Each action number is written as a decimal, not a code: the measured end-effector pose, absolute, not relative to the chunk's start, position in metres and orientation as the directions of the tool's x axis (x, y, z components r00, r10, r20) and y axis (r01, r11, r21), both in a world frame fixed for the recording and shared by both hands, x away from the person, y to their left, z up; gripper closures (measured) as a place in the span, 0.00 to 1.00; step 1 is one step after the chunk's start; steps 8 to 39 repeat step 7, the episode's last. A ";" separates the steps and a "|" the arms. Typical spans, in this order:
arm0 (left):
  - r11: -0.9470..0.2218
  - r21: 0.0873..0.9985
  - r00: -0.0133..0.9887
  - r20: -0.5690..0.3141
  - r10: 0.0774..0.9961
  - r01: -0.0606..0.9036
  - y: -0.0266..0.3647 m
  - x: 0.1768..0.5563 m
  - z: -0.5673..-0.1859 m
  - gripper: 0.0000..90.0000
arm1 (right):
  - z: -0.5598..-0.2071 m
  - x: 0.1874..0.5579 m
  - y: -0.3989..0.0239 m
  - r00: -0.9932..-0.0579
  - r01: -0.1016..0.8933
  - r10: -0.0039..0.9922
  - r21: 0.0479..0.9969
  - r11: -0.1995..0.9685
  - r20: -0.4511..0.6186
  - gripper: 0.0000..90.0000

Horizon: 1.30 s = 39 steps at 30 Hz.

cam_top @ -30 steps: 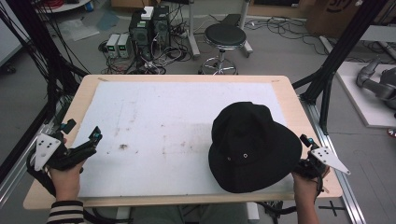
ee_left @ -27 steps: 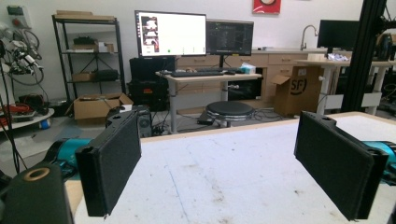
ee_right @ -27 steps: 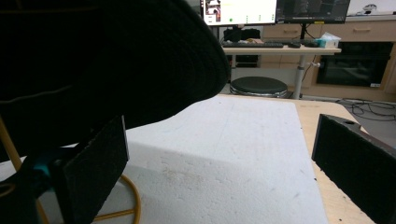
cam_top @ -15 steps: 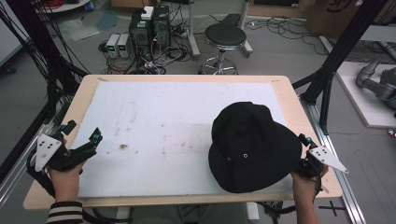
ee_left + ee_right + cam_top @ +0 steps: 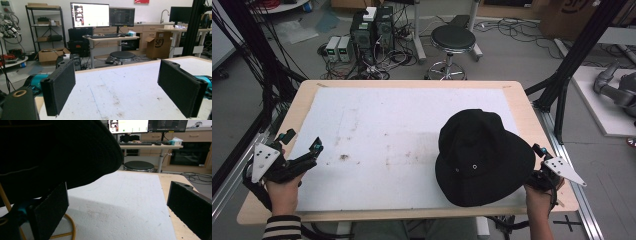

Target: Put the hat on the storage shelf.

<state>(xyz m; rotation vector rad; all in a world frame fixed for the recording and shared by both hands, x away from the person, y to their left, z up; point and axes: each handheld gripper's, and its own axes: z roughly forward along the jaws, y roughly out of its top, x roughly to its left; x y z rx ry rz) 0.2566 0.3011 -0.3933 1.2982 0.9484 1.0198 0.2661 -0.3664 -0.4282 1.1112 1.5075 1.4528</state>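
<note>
My left gripper (image 5: 302, 152) sits at the near left edge of the white foam-covered wooden table (image 5: 387, 125), jaws spread wide over bare surface. My right gripper (image 5: 539, 165), jaws also wide apart, rests at the near right edge, just beside the brim of the black fabric bucket hat (image 5: 482, 157) lying there.

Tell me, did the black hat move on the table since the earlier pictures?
No. The black hat sits at the same place near the right edge of the white mat, judged against the table's right border.
</note>
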 end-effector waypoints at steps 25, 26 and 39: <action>0.004 0.999 0.298 0.012 0.955 -0.052 0.300 0.258 -0.394 0.17 | -0.429 0.267 -0.366 -0.338 0.090 0.939 0.996 -0.025 0.054 0.04; 0.004 0.999 0.298 0.012 0.955 -0.052 0.300 0.258 -0.394 0.17 | -0.429 0.267 -0.366 -0.338 0.090 0.939 0.996 -0.025 0.054 0.04; 0.004 0.999 0.298 0.012 0.955 -0.052 0.300 0.258 -0.394 0.17 | -0.429 0.267 -0.366 -0.338 0.090 0.939 0.996 -0.025 0.054 0.04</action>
